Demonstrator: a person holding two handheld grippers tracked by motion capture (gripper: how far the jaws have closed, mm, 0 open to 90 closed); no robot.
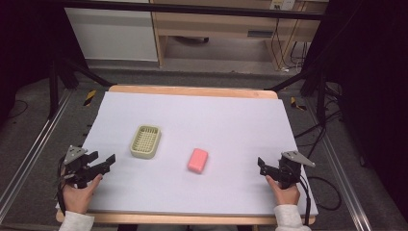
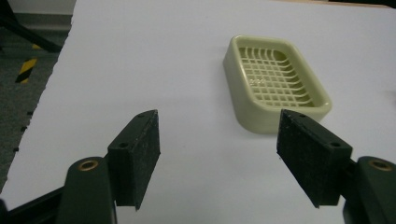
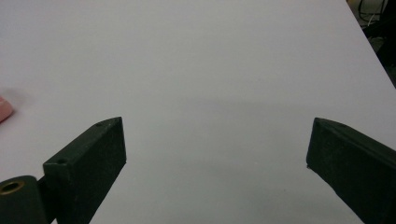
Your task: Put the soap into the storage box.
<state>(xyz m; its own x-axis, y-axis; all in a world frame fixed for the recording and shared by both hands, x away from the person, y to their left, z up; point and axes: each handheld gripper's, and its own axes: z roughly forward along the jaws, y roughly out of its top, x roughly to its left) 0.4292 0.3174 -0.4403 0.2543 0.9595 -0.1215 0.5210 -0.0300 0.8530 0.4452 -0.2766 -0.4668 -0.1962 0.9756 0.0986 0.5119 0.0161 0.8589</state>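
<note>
I'm judging nothing done yet: pink soap bar is lying on the tabletop, at 4 o'clock from the empty soap dish. Left gripper and right gripper are both hovering spread, holding nothing.

One pale yellow-green soap dish with a slotted grid sits on the bench, toward its left edge. One pink soap bar lies near the middle, closer to the near edge. Two claws rest over the bench: one left claw and one right claw, each in one hand.
</note>
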